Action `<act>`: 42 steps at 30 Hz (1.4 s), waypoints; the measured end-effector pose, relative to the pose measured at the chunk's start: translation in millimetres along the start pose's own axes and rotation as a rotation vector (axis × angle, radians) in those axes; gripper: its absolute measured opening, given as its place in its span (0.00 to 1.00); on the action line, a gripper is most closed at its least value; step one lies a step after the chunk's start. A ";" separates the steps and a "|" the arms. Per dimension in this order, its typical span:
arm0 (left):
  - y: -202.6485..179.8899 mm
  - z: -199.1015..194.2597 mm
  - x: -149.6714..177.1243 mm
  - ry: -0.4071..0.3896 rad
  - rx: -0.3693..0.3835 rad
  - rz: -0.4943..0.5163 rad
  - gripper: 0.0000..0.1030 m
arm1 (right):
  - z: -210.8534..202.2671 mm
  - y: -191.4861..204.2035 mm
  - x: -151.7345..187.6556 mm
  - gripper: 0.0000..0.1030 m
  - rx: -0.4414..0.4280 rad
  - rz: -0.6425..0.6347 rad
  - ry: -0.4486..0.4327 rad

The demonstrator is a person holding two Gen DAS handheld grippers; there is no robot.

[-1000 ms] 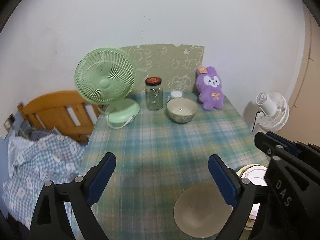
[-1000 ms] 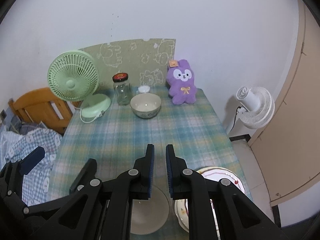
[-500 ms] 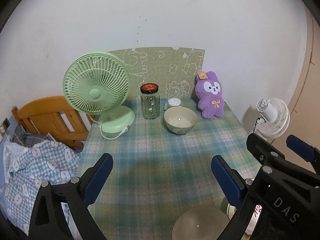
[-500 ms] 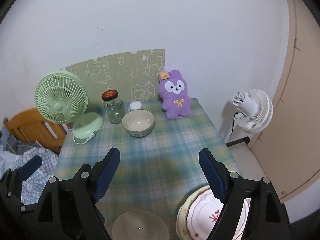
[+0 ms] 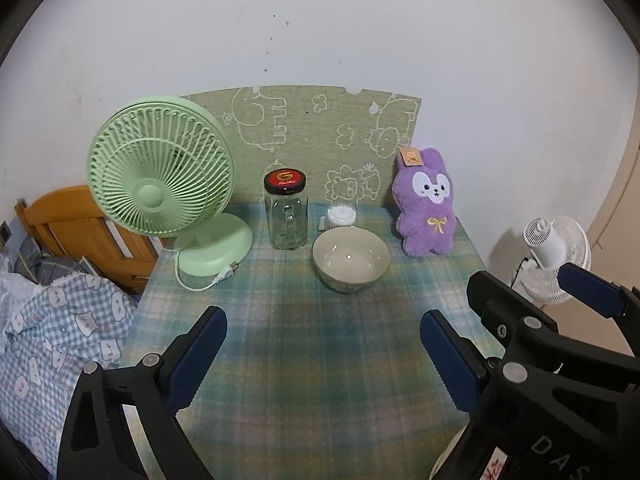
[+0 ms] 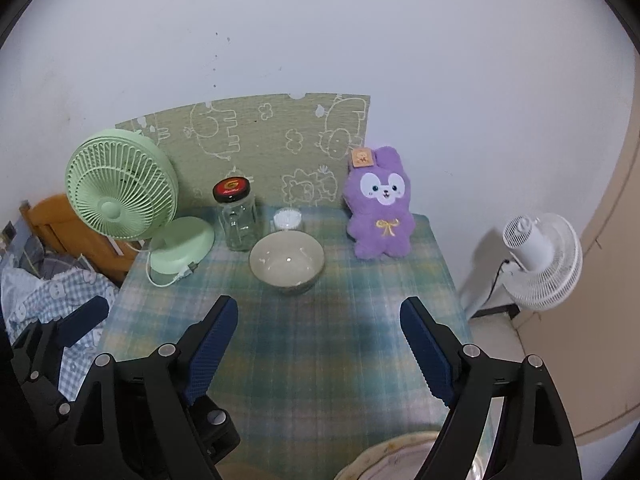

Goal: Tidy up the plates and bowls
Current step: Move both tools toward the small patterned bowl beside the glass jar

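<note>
A pale bowl (image 5: 351, 259) stands upright at the back of the plaid table, also in the right wrist view (image 6: 286, 262). A white plate with a patterned rim (image 6: 394, 460) lies at the table's near edge, partly hidden below my right gripper. My left gripper (image 5: 322, 364) is open and empty above the table's near middle. My right gripper (image 6: 318, 354) is open and empty above the near part of the table; it also shows at the right of the left wrist view (image 5: 532, 300).
A green fan (image 5: 160, 176), a glass jar with a red lid (image 5: 286, 214), a small white container (image 5: 341, 216) and a purple plush rabbit (image 5: 426, 210) stand along the back. A white floor fan (image 6: 540, 260) is right of the table; a bed (image 5: 48, 320) is left.
My right gripper has opened from shut. Both grippers have pulled back and up, so the near bowl has left both views and the plate is mostly out of view.
</note>
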State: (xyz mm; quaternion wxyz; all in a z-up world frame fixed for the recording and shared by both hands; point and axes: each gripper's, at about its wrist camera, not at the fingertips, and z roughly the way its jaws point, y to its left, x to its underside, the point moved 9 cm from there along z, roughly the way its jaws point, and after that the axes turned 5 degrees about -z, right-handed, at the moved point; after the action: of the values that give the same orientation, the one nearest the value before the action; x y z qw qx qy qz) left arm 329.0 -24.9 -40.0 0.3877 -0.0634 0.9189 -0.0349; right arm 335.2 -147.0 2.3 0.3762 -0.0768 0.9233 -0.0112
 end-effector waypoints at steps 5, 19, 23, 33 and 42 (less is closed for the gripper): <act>-5.0 18.5 -12.1 -0.014 -0.038 -0.003 0.95 | 22.3 -2.4 -14.3 0.83 -0.029 -0.038 -0.011; -9.6 89.2 -30.7 -0.016 -0.128 -0.046 0.95 | 102.3 -7.4 -38.0 0.83 -0.064 -0.078 -0.015; -11.3 110.0 -32.9 -0.003 -0.172 -0.033 0.95 | 126.6 -8.2 -39.2 0.83 -0.089 -0.082 -0.006; -12.8 156.2 -33.8 -0.009 -0.217 -0.010 0.94 | 178.6 -11.4 -41.0 0.83 -0.066 -0.100 -0.025; -8.1 194.0 -29.0 0.021 -0.217 -0.016 0.80 | 226.4 -7.7 -32.0 0.76 -0.115 -0.053 0.040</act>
State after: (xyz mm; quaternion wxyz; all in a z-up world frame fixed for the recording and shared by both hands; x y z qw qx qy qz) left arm 488.8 -31.7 -153.8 0.3684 -0.1122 0.9209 0.0611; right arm 516.5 -141.4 -137.2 0.3520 -0.1226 0.9274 0.0302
